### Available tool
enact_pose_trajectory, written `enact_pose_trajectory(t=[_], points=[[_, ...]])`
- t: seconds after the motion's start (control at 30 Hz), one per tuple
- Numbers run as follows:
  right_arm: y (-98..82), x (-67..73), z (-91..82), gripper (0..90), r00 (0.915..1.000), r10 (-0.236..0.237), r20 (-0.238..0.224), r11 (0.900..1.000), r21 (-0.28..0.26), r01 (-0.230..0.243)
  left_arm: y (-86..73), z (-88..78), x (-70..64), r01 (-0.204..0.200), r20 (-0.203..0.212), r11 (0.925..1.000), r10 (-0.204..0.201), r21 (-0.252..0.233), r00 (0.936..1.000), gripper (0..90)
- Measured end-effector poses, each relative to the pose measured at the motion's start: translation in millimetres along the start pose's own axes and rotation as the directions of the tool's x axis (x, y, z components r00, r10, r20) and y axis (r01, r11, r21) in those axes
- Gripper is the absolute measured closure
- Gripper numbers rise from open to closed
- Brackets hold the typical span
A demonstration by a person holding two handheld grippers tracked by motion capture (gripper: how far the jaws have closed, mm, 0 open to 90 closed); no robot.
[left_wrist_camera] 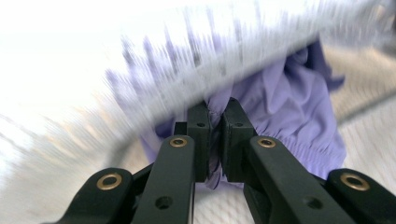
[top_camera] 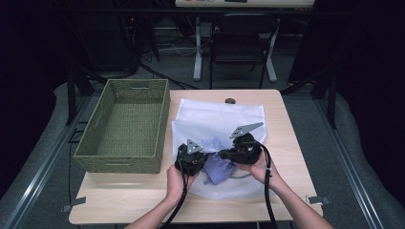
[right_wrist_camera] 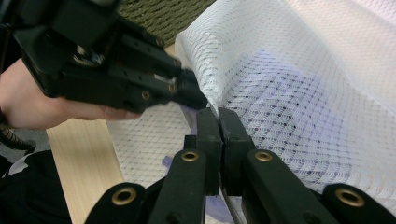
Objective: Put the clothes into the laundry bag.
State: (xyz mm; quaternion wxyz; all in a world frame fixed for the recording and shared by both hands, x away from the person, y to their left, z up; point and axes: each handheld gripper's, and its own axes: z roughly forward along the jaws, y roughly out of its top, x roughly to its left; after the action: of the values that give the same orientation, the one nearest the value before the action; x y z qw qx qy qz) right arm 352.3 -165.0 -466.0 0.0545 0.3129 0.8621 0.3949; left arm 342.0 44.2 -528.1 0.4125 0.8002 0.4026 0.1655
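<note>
At the far left of the table stands the green woven basket (top_camera: 125, 125), and the white mesh bag (top_camera: 220, 116) lies just beside it on the light wooden table (top_camera: 286, 157). My left gripper (top_camera: 203, 161) sits at the near left edge of the bag, and its jaws are pressed together on a fold of the purple cloth (left_wrist_camera: 285, 105); in the left gripper view the cloth is pinched between my pads, with the mesh lying over its upper part. The purple cloth (top_camera: 218, 168) lies between my two grippers, partly under the mesh. My right gripper (top_camera: 223, 155) is just to the right of it, and its jaws are clamped on the edge of the mesh bag (right_wrist_camera: 299, 84), holding this edge raised above the cloth.
</note>
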Motion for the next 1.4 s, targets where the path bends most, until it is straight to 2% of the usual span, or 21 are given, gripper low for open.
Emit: enact_pose_trajectory(t=[0.03, 0.07, 0.2, 0.27, 0.33, 0.4, 0.47, 0.5, 0.6, 0.7, 0.73, 0.8, 0.9, 0.97, 1.1, 1.23, 1.3, 1.4], points=[[0.1, -0.1, -0.6, 88.9, 1.0000, 0.001, -0.002, 1.000, -0.004, -0.001, 0.4, 0.3, -0.3, -0.008, -0.017, 0.9999, 0.007, -0.011, 0.9998, 84.5], [0.0, -0.3, -0.7, 88.9, 1.0000, 0.002, -0.002, 1.000, 0.001, -0.002, 0.2, 2.2, 0.2, -0.014, -0.023, 0.9999, 0.014, 0.003, 0.9996, 84.4], [-4.7, -5.2, 6.9, 88.9, 0.9999, 0.011, 0.007, 0.999, 0.034, -0.011, -7.3, 11.2, 7.8, 0.004, 0.000, 0.9975, -0.004, 0.071, 1.0000, 79.4], [-7.2, -6.9, 10.5, 88.9, 0.9997, 0.024, 0.009, 0.998, 0.050, -0.025, -7.0, 9.2, 9.5, 0.025, 0.025, 0.9959, -0.027, 0.087, 0.9993, 72.2], [-7.5, -6.8, 10.8, 88.9, 0.9998, 0.018, 0.005, 0.998, 0.060, -0.019, -4.8, 4.7, 9.0, 0.026, 0.043, 0.9948, -0.031, 0.098, 0.9986, 59.7], [-7.2, -6.4, 10.6, 88.9, 0.9999, 0.011, 0.011, 0.998, 0.057, -0.011, -3.6, -2.4, 5.9, 0.011, 0.056, 0.9937, -0.017, 0.112, 0.9983, 52.4], [-7.4, -7.2, 9.7, 88.9, 0.9999, 0.013, 0.009, 0.998, 0.065, -0.013, -4.6, -10.3, 1.3, 0.012, 0.073, 0.9941, -0.020, 0.108, 0.9971, 45.8], [-8.0, -7.5, 9.5, 88.9, 0.9997, 0.019, 0.012, 0.998, 0.061, -0.020, -4.7, -14.9, -0.1, -0.009, 0.084, 0.9935, -0.001, 0.114, 0.9964, 43.4], [-9.0, -8.8, 8.7, 88.9, 0.9996, 0.025, 0.013, 0.998, 0.053, -0.026, -5.8, -26.9, -6.8, -0.030, 0.099, 0.9942, 0.020, 0.104, 0.9949, 37.1], [-9.3, -9.2, 7.9, 88.9, 0.9994, 0.029, 0.018, 0.998, 0.055, -0.030, -5.3, -31.1, -16.3, -0.054, 0.117, 0.9946, 0.043, 0.089, 0.9922, 33.5], [-9.2, -9.6, 7.8, 88.9, 0.9995, 0.027, 0.015, 0.998, 0.059, -0.027, -5.4, -30.9, -19.4, -0.072, 0.122, 0.9933, 0.061, 0.090, 0.9906, 33.0], [-9.3, -10.0, 8.2, 88.8, 0.9995, 0.026, 0.017, 0.998, 0.061, -0.027, -7.2, -28.0, -25.7, -0.084, 0.138, 0.9913, 0.070, 0.101, 0.9880, 31.7], [-9.6, -10.0, 9.1, 88.8, 0.9994, 0.032, 0.017, 0.998, 0.061, -0.033, -13.2, -21.1, -32.9, -0.089, 0.157, 0.9885, 0.069, 0.122, 0.9852, 30.9], [-9.6, -9.9, 10.0, 88.9, 0.9994, 0.029, 0.018, 0.997, 0.068, -0.030, -16.7, -15.7, -37.7, -0.107, 0.173, 0.9831, 0.081, 0.149, 0.9816, 30.6], [-9.7, -9.9, 12.7, 88.8, 0.9995, 0.028, 0.015, 0.997, 0.068, -0.029, -22.7, -2.7, -46.4, -0.141, 0.178, 0.9711, 0.107, 0.192, 0.9783, 31.1], [-10.2, -9.7, 14.2, 88.9, 0.9994, 0.031, 0.016, 0.996, 0.083, -0.032, -26.2, 9.3, -48.7, -0.153, 0.151, 0.9615, 0.121, 0.228, 0.9811, 37.9], [-10.6, -9.3, 15.0, 88.9, 0.9994, 0.033, 0.012, 0.996, 0.080, -0.034, -26.9, 12.0, -47.1, -0.140, 0.141, 0.9647, 0.110, 0.223, 0.9838, 44.8], [-9.9, -8.5, 14.3, 88.9, 0.9995, 0.030, 0.014, 0.996, 0.081, -0.031, -28.4, 14.9, -45.0, -0.139, 0.160, 0.9655, 0.105, 0.220, 0.9816, 59.4]])
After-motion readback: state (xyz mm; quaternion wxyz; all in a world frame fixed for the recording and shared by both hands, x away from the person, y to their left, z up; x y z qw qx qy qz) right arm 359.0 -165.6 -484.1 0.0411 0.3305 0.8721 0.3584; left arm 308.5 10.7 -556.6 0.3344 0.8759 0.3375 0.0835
